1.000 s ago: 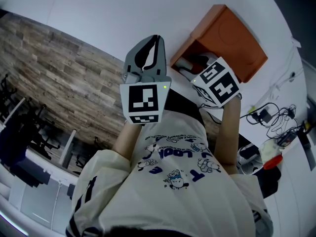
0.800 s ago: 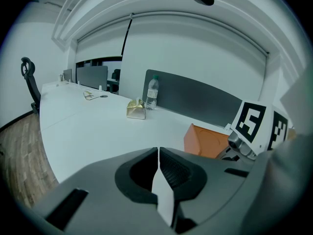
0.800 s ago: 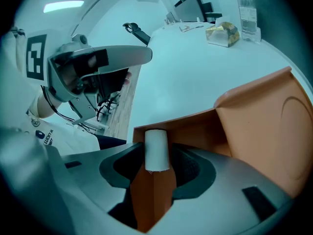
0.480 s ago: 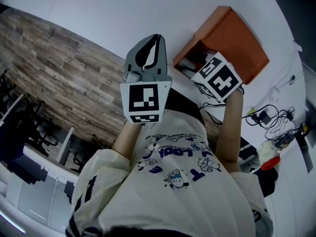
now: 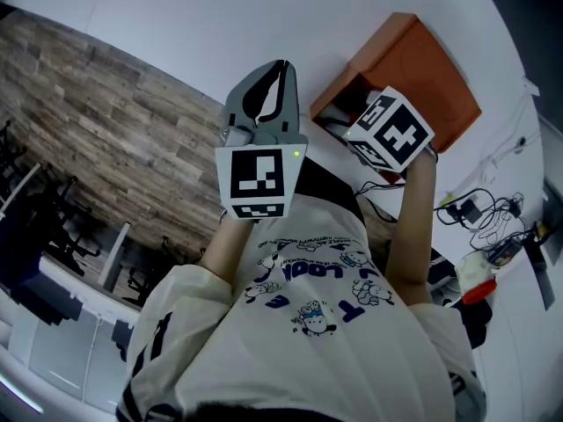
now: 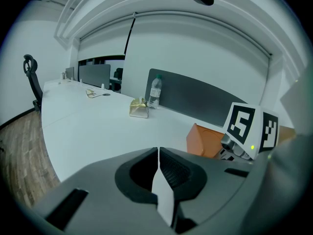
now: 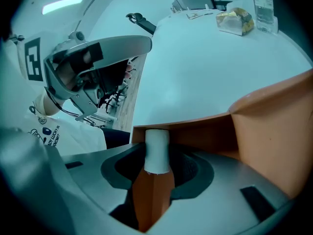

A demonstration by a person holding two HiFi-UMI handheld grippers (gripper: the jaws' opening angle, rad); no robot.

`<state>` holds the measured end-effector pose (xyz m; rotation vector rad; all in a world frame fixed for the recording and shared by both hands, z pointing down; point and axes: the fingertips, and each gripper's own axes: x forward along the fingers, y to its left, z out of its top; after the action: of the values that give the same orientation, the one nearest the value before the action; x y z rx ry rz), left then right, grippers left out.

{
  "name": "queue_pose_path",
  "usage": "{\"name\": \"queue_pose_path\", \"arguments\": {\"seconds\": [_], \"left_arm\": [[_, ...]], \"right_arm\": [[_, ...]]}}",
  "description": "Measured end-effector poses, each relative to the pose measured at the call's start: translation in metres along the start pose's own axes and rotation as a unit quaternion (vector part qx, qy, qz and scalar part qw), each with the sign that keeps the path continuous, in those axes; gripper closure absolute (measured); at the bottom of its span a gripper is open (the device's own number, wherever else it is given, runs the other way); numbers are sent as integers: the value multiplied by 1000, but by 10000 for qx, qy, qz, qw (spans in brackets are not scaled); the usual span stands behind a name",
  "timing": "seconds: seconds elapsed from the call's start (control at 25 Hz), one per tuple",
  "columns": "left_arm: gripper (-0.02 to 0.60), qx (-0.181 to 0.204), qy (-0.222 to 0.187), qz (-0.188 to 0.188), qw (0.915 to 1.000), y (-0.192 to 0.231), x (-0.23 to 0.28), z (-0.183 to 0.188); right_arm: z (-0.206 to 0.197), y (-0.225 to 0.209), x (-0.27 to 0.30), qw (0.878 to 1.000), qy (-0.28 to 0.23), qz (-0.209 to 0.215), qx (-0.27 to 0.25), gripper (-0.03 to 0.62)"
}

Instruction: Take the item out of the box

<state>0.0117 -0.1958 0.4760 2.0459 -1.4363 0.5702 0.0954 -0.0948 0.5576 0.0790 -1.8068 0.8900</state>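
A white table (image 5: 176, 25) is seen to fill most of the head view, with a wooden floor (image 5: 97, 121) along its left edge; a pale printed shirt (image 5: 299, 341) on the person is seen at the bottom of that view; an orange box (image 5: 422, 64) is laid on its side at the table's upper right, its open face turned toward the person; a grey screen (image 6: 205, 99) is stood along the table's far edge in the left gripper view, and a clear bottle (image 6: 154, 89) and a gold packet (image 6: 139, 108) are set just beside each other in front of it.

The left gripper (image 5: 282, 67) is held above bare table, left of the box and apart from it; its jaws are pressed together at the tips, with nothing caught between them.

The right gripper (image 7: 157, 140) is reached into the box's open face; its jaws have just been closing, and a white item (image 7: 157, 153), upright and round-sided, is gripped between them, the gap being filled from pad to pad; the item is kept inside the box, close behind its front rim, with the orange floor of the box seen beneath it.
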Motion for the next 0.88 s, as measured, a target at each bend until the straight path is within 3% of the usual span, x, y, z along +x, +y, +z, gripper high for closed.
{"name": "queue_pose_path", "arguments": {"seconds": [0.44, 0.88], "left_arm": [[558, -46, 29, 23, 10000, 5, 2, 0], [558, -39, 34, -11, 10000, 7, 2, -1]], "right_arm": [[0, 1, 2, 9997, 210, 124, -38, 424], [0, 0, 1, 9999, 112, -20, 50, 424]]}}
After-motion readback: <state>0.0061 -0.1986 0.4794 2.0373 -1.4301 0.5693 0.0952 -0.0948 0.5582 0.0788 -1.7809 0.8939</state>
